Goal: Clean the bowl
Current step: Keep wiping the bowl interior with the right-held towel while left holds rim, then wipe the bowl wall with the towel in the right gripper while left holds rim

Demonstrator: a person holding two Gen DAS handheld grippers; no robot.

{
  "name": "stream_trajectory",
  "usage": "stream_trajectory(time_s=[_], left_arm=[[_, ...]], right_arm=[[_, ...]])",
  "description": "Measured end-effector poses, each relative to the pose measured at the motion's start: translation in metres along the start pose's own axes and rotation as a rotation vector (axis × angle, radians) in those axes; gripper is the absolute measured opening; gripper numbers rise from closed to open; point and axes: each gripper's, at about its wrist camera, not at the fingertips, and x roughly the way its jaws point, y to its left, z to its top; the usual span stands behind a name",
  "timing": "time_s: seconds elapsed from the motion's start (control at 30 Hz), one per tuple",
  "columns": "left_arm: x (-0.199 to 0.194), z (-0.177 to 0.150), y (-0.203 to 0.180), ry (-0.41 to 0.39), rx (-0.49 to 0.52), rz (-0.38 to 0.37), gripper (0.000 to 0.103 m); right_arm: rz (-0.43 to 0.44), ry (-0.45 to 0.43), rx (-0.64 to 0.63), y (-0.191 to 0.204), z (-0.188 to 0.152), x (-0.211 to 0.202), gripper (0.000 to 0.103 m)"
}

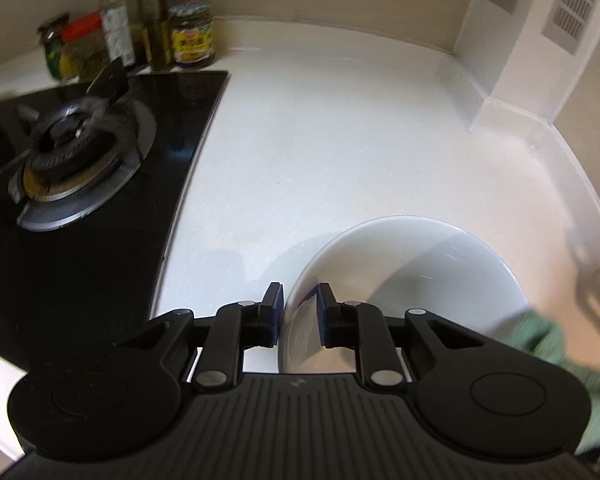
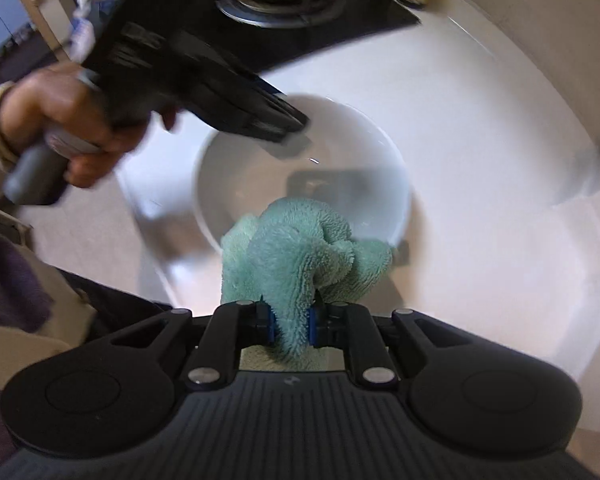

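Pinched between the right claw [image 2: 292, 326] pads, the green cloth [image 2: 300, 248] hangs at the bowl [image 2: 340, 152] rim's 6 o'clock on the table [image 1: 340, 140]. Left claw [image 1: 299, 316] straddles the rim, pads apart; grip firmly before wiping inside.

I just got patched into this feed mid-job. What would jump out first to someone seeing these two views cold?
The white bowl on the pale countertop, with the left gripper straddling its rim. Next, the green cloth bunched in the right gripper, hanging over the bowl's near edge. Then the black gas stove left of the bowl, jars behind it.
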Motion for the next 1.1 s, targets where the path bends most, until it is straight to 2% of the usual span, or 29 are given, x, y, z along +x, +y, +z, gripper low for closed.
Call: stream_trajectory(time_s=[0.03, 0.1, 0.2, 0.3, 0.43, 0.5, 0.57, 0.67, 0.7, 0.87, 0.97, 1.1], left_arm=[[-0.001, 0.001, 0.003, 0.015, -0.01, -0.013, 0.014], [-0.004, 0.001, 0.013, 0.052, -0.029, -0.049, 0.011], [-0.013, -0.001, 0.017, 0.074, -0.033, -0.069, 0.011], [-0.016, -0.005, 0.014, 0.108, -0.012, -0.064, 0.011], [-0.015, -0.011, 0.008, 0.154, 0.012, -0.063, 0.013], [-0.01, -0.016, 0.009, 0.175, 0.011, -0.072, 0.014], [-0.01, -0.017, 0.012, 0.161, -0.024, -0.076, 0.013], [-0.011, -0.019, 0.009, 0.105, -0.034, -0.02, 0.008], [-0.012, -0.02, 0.007, 0.084, -0.031, 0.005, 0.009], [-0.01, -0.016, 0.012, 0.062, -0.077, -0.006, 0.014], [-0.008, -0.014, 0.01, 0.049, -0.081, 0.0, 0.015], [-0.007, -0.012, 0.011, 0.053, -0.094, -0.002, 0.015]], right_arm=[[0.024, -0.01, -0.003, 0.0, 0.001, -0.001, 0.012], [0.003, -0.031, -0.016, -0.004, 0.006, -0.003, 0.011], [-0.117, -0.105, -0.098, -0.017, 0.027, -0.006, 0.011], [-0.21, -0.158, -0.315, -0.02, 0.054, 0.007, 0.011], [-0.123, -0.18, -0.518, -0.012, 0.074, 0.023, 0.011], [-0.101, -0.167, -0.611, -0.006, 0.081, 0.033, 0.011], [-0.09, -0.137, -0.694, -0.003, 0.083, 0.04, 0.012], [-0.108, -0.073, -0.626, -0.009, 0.088, 0.043, 0.012], [-0.126, -0.053, -0.615, -0.009, 0.085, 0.043, 0.011], [-0.212, 0.037, -0.444, -0.017, 0.063, 0.036, 0.012], [-0.198, 0.059, -0.254, -0.03, 0.043, 0.023, 0.012], [-0.156, 0.058, -0.097, -0.034, 0.014, 0.007, 0.012]])
